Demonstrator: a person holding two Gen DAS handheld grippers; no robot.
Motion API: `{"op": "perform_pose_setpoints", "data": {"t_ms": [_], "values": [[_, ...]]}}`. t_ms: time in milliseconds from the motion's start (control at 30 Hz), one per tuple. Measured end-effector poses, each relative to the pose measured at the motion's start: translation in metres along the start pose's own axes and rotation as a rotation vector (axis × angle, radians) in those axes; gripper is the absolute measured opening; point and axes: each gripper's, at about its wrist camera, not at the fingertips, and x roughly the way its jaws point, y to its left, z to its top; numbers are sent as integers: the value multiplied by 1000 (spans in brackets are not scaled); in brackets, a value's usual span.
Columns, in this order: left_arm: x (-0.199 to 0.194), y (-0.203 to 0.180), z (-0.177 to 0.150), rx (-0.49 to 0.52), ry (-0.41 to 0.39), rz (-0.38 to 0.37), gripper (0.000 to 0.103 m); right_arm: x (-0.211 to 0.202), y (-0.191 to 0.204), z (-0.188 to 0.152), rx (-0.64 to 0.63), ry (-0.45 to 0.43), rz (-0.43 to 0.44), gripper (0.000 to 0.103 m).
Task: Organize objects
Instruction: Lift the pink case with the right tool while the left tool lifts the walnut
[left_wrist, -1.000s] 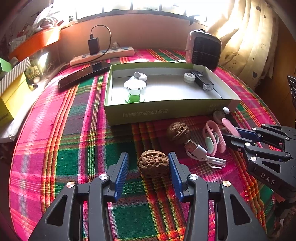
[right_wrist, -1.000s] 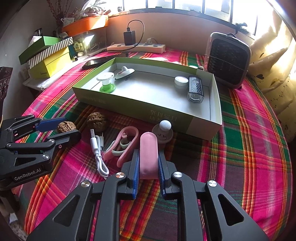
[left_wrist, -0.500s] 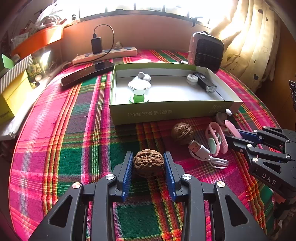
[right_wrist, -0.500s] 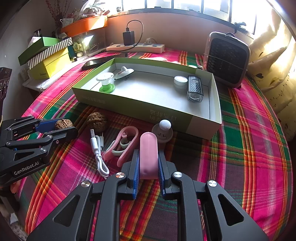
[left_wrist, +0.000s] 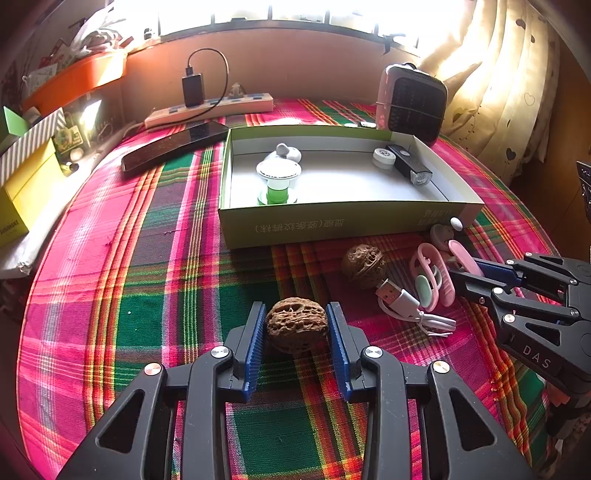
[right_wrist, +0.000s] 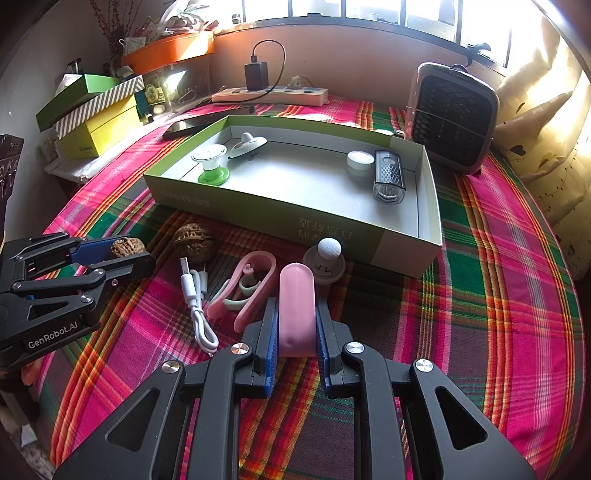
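My left gripper (left_wrist: 296, 325) is shut on a brown walnut (left_wrist: 296, 325), its blue pads pressing both sides just above the plaid cloth; the same walnut (right_wrist: 127, 246) shows between those jaws in the right wrist view. My right gripper (right_wrist: 295, 317) is shut on a pink oblong case (right_wrist: 296, 306) low over the cloth. A second walnut (left_wrist: 364, 264) lies loose in front of the shallow green box (left_wrist: 332, 223). Beside it lie a white USB cable (left_wrist: 410, 306), a pink clip-like holder (left_wrist: 432, 280) and a small round knob piece (right_wrist: 325, 258).
The box (right_wrist: 280, 218) holds a green-based cap, a white dish piece, a white round lid and a black bike light (right_wrist: 388, 177). A small heater (right_wrist: 452, 114), power strip (left_wrist: 210, 109), phone (left_wrist: 173, 146) and stacked boxes (right_wrist: 96, 118) ring the table.
The left jaws closed from wide apart onto the walnut. The right gripper kept its hold on the pink case without moving.
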Motion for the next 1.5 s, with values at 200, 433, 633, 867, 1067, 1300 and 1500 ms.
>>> {"op": "perform_pose_setpoints", "data": {"t_ms": [200,433,633,867,1067,1300,1500], "values": [[0,1,0,0,0,-1,31,-1,-1,1,10,0,3,19],[0,1,1,-6,0,-5,31,-2,-3,1,26,-3,8,19],[0,1,1,-15,2,-10,31,-4,-4,0,39,-10,15,19],[-2,1,2,-13,-1,-13,31,-5,-5,-1,50,-15,24,19],[-7,-1,5,-7,-14,-13,31,-9,-5,0,56,-26,27,19],[-14,-5,10,5,-33,-16,31,-16,-4,3,57,-43,35,19],[-20,-8,17,13,-51,-20,31,-23,-6,8,61,-62,40,19]]}}
